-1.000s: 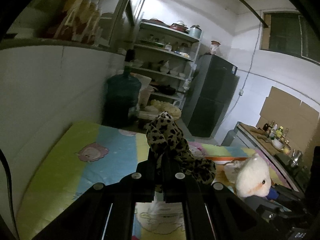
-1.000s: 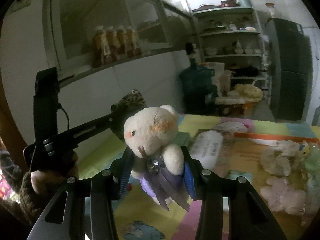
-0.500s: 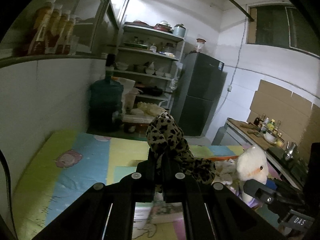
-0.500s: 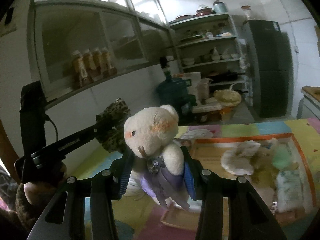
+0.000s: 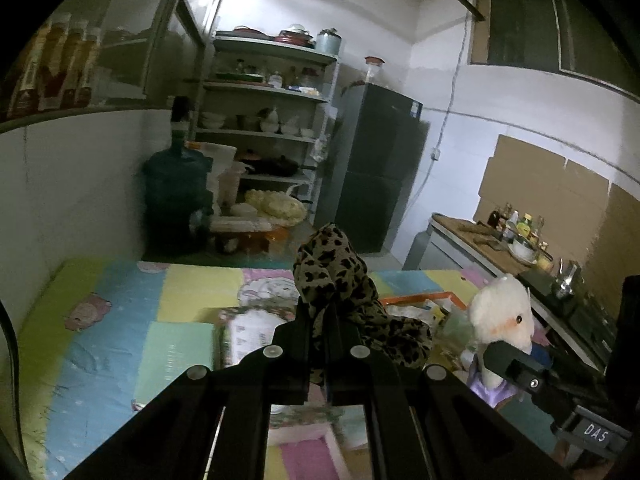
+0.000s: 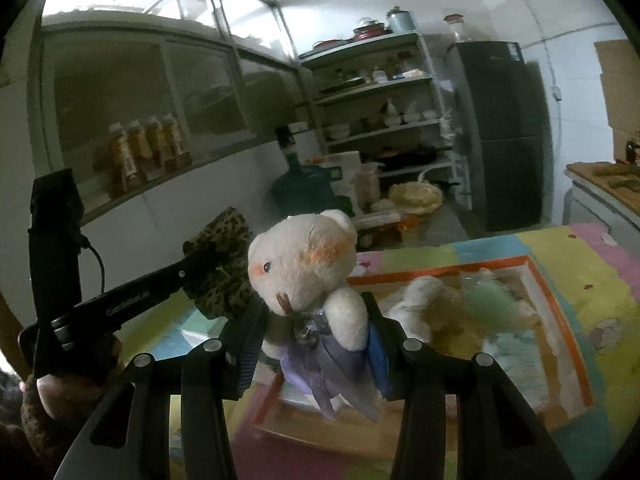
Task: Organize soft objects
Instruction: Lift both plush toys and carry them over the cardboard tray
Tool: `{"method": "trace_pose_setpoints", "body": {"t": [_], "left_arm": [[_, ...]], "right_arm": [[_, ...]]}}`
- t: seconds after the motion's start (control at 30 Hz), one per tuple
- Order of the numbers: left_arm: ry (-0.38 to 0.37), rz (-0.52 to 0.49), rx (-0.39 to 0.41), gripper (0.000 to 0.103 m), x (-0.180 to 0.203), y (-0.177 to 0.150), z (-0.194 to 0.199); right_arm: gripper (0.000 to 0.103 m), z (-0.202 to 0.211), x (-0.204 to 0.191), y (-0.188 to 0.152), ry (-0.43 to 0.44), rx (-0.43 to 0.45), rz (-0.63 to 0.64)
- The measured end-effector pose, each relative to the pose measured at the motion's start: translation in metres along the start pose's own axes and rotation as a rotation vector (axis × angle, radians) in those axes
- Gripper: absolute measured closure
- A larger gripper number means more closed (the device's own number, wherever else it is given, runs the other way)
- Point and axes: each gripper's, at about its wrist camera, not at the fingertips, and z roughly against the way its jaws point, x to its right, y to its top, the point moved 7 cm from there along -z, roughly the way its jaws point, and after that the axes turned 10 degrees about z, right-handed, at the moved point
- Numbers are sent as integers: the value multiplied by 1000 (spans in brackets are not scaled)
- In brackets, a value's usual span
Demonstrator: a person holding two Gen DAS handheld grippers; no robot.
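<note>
left gripper (image 5: 326, 320) is clamping leopard toy (image 5: 332, 268) | right gripper (image 6: 316, 344) is clamping white bear (image 6: 300, 260) | orange-rimmed box (image 6: 560, 304) is holding blurred soft toys (image 6: 460, 300)

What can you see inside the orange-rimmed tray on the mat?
Inside the orange-rimmed tray lie a blurred cream plush and a pale green soft thing. The teddy bear held in front covers the tray's near left part, so anything there cannot be seen.

Dim, greyish indoor light, fisheye bending with black corners, blurred lower foreground in both views.
</note>
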Motion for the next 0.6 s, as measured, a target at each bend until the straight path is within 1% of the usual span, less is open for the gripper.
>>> {"method": "trace_pose_setpoints", "body": {"t": [0.2,0.4,0.6], "left_arm": [[-13,-12,-32,98,22,-13,-14],[-21,-29,-66,98,41,-25,-29],[-21,-47,-101,98,53,-35,-46]], "right_arm": [[56,8,25,-7,-45,-7,-18],[56,10,44,-14,-66,-18,-35],[56,7,62,-21,-98,-39,-43]]}}
